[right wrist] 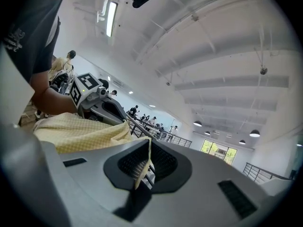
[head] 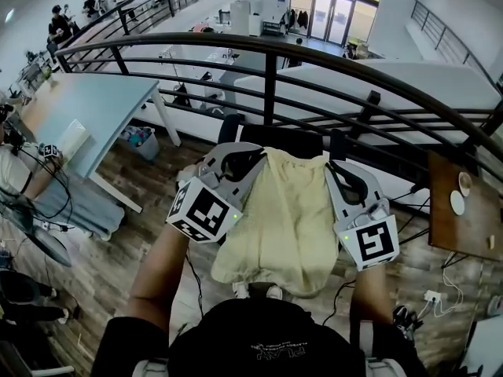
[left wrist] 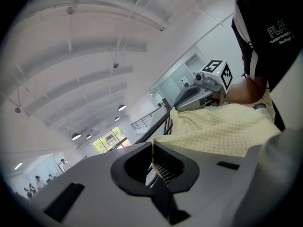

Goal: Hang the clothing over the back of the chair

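Note:
A pale yellow garment is stretched between my two grippers and hangs down toward the person's legs. My left gripper is shut on its top left corner and my right gripper is shut on its top right corner. The garment's top edge lies at the black chair back, which is mostly hidden behind the cloth. In the left gripper view a thin edge of the garment is pinched between the jaws of the left gripper. The right gripper view shows the same: cloth nipped in the right gripper.
A black metal railing curves just beyond the chair, with a drop to a lower floor behind it. A light blue table stands at the left. A wooden table stands at the right. Cables lie on the wooden floor.

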The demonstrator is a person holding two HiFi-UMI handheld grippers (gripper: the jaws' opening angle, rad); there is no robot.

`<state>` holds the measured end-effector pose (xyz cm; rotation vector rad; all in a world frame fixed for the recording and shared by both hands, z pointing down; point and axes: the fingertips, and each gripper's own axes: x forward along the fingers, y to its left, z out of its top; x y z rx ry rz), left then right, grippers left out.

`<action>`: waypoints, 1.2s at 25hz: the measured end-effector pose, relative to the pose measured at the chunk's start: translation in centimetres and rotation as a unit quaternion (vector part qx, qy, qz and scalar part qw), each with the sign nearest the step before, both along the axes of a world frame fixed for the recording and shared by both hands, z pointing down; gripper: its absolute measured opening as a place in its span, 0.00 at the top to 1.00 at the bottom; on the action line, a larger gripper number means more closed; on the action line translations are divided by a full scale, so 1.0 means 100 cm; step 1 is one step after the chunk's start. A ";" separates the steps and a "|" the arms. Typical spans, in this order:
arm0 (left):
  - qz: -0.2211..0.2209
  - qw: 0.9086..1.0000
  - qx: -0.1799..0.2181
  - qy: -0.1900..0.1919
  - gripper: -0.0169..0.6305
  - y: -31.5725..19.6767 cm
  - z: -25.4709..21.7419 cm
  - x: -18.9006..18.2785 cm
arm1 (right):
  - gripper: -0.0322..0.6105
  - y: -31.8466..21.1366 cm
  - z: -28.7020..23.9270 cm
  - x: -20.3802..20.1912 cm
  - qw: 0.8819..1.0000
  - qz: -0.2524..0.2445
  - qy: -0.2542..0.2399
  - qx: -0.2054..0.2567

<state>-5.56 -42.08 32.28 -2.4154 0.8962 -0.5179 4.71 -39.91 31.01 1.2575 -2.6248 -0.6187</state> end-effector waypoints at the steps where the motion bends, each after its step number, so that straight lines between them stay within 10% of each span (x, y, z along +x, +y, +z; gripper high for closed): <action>1: 0.003 1.000 0.000 -0.002 0.94 -0.002 0.001 0.001 | 0.91 -0.002 0.002 0.001 1.000 0.001 0.007 0.000; 14: 0.039 0.998 -0.039 -0.008 0.94 -0.022 0.021 0.020 | 0.91 -0.022 0.019 0.012 0.999 -0.009 0.022 -0.044; 20: 0.042 0.994 -0.092 0.051 0.81 -0.031 0.020 0.007 | 0.91 -0.025 0.027 0.018 0.998 -0.022 0.014 -0.063; 30: 0.003 0.996 -0.062 0.063 0.81 -0.036 0.007 -0.001 | 0.91 -0.027 0.009 0.029 0.999 0.018 -0.005 -0.028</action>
